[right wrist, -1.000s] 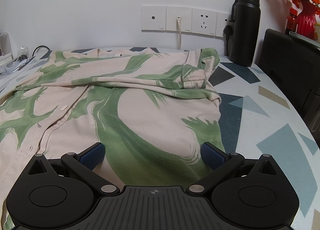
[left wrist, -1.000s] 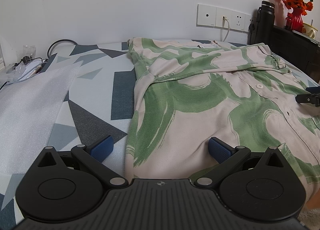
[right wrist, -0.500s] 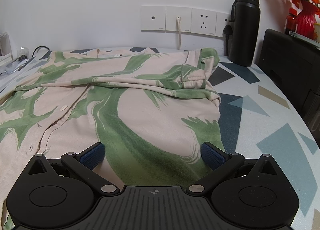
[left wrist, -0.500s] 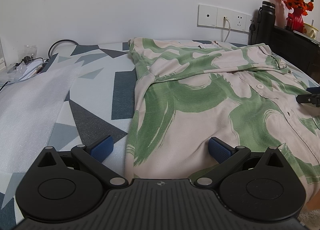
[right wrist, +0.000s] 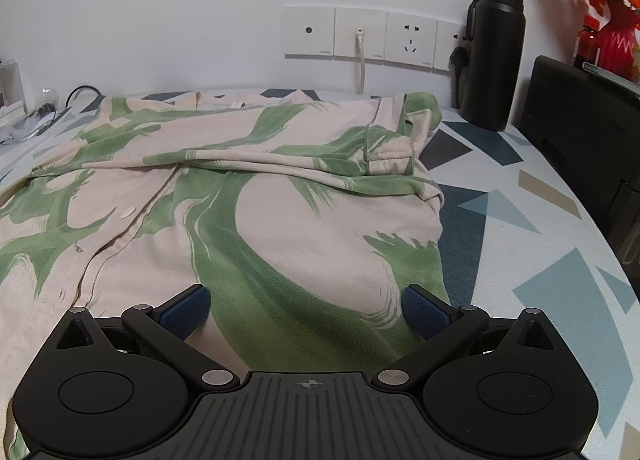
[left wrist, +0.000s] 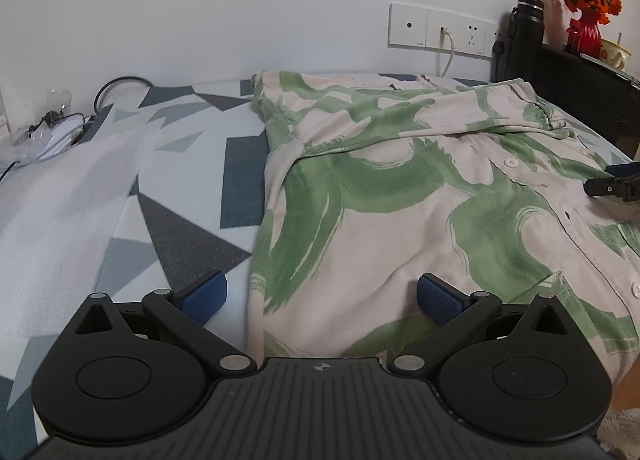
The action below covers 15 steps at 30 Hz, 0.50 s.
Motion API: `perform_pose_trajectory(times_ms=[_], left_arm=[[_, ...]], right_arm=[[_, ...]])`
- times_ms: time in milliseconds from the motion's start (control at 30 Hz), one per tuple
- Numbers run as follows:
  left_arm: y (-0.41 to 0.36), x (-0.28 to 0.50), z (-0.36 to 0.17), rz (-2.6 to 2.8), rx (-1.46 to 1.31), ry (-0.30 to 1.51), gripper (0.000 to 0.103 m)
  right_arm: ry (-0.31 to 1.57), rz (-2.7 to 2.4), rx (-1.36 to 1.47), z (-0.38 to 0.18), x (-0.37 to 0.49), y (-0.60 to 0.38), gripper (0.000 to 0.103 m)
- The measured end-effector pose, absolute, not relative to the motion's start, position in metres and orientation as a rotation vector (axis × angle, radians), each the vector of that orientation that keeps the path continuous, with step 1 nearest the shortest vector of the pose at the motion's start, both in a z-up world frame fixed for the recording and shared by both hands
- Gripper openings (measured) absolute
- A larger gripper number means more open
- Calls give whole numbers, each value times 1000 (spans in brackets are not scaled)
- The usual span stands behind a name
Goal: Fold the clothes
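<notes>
Shirt (left wrist: 400,196) (green-and-beige) flat, sleeves folded

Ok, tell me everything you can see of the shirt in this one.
The shirt is a soft, beige button-front with broad green brush-stroke print. It lies spread flat, front up, on the geometric-patterned tabletop, collar end toward the wall. A placket with small white buttons runs down its middle. Both sleeves are folded in across the chest, one cuff showing piping. The hem end lies nearest, slightly wrinkled. The left gripper and right gripper, both open, straddle its two near corners.
</notes>
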<state>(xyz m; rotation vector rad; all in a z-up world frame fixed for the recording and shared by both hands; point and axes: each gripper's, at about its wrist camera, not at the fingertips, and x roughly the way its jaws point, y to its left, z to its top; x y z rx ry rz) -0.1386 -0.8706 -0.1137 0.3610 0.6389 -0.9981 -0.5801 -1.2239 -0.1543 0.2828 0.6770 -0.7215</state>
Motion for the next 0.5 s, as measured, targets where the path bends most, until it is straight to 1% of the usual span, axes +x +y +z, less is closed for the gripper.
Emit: perform_pose_trajectory(times_ms=[200, 300, 500], left_arm=[[-859, -141, -108, -1006, 402, 693, 103], [-851, -140, -106, -1028, 423, 717, 103], [-833, -144, -105, -1041, 392, 719, 103]], right_arm=[[786, -636, 294, -146, -580, -1232, 102], [805, -620, 327, -142, -589, -1233, 102], [718, -630, 391, -130, -632, -1227, 102]])
